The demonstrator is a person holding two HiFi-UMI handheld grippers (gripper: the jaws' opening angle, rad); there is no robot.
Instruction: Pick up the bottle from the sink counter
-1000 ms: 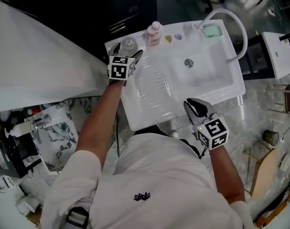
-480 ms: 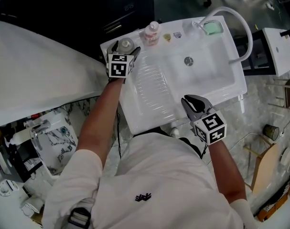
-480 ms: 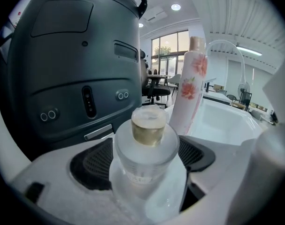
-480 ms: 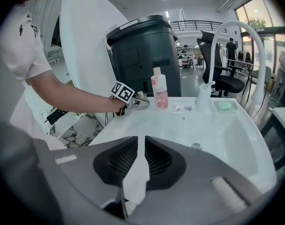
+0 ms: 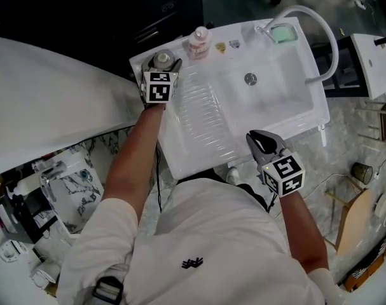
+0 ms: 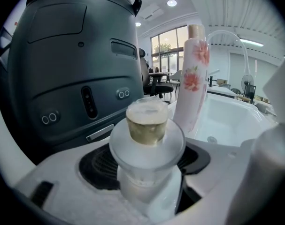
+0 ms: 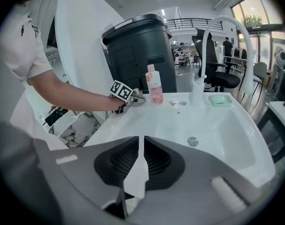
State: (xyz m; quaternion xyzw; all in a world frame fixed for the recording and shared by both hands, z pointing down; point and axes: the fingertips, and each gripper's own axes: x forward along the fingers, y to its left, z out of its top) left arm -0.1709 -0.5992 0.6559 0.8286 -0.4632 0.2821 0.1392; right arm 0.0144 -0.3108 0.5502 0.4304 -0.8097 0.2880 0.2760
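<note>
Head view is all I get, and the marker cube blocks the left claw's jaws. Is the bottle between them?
Observer: Yes. The left gripper view shows the frosted bottle standing between the jaws of the left claw, which have just been closing. Its shoulder hides whether the pads press.
Operator: Which bottle? I see caps only.
Observer: The short one with a gold-tinted cap. The tall floral bottle stands behind it, outside the jaws.
Operator: And the other hand?
Observer: The right claw is shut, nothing between its pads, facing across the sink.
</note>
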